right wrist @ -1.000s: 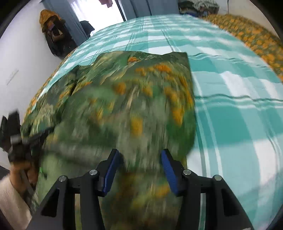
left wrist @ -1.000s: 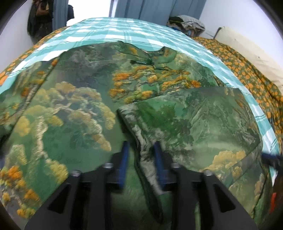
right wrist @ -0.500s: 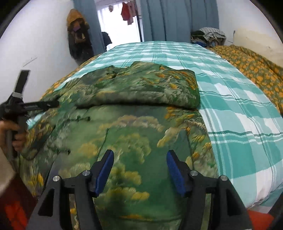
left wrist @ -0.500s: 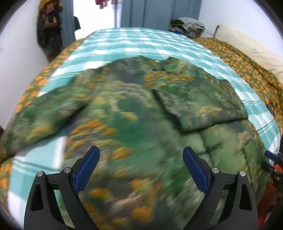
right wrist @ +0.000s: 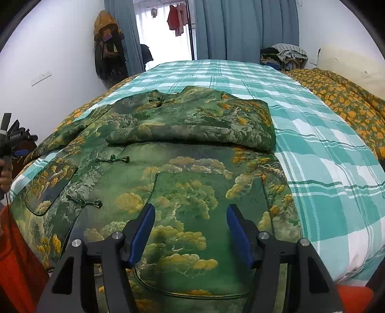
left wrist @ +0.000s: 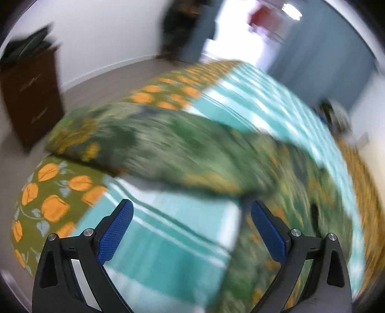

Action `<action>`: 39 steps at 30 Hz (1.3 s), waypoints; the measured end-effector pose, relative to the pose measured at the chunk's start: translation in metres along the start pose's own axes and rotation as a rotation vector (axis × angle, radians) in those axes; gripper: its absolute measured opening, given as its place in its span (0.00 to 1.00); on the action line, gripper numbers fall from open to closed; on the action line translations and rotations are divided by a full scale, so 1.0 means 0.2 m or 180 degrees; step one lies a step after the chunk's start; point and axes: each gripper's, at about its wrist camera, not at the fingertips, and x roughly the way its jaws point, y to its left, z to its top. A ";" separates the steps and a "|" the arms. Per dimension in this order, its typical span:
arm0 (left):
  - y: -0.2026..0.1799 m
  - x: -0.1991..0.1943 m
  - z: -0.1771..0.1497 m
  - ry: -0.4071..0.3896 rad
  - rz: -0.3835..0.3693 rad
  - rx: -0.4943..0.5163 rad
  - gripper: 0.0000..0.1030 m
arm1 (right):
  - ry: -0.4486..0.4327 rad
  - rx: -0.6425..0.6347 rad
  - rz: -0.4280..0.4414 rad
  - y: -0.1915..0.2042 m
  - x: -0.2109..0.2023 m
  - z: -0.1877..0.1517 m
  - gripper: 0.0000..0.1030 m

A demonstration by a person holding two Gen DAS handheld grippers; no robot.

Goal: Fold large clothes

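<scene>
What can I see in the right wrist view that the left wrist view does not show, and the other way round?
Only the right wrist view shows the folded-over sleeve lying across the jacket's chest, the knot buttons, the open right gripper and the red clothes hanging outside.

Only the left wrist view shows the brown cabinet, the floor, the unfolded sleeve stretched toward the bed edge, and the open left gripper with nothing between its pads.

Both show the green landscape-print jacket, the teal checked sheet and the orange-leaf quilt.

a home bedroom: bed (right wrist: pixel 312 154), curtains (right wrist: pixel 240 29), hanging clothes (right wrist: pixel 176 19).
</scene>
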 end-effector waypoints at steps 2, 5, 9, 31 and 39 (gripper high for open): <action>0.21 0.07 0.10 -0.0093 -0.0016 -0.0602 0.95 | 0.0036 -0.0038 -0.0005 0.02 0.01 0.00 0.61; 0.44 0.19 0.19 -0.0121 0.0023 -0.1310 0.95 | 0.0084 -0.0064 -0.0009 0.04 0.03 -0.01 0.61; 0.67 0.34 0.22 -0.0049 0.0032 -0.2119 0.95 | 0.0171 -0.0069 -0.0007 0.04 0.06 -0.03 0.61; -0.75 -0.16 0.31 -0.0909 0.0081 0.1178 0.09 | -0.0008 0.0168 0.0015 -0.04 0.04 -0.02 0.61; -1.57 -0.14 -0.32 -0.0722 -0.0545 0.2767 0.09 | -0.0122 0.0313 -0.0026 -0.13 0.00 -0.02 0.61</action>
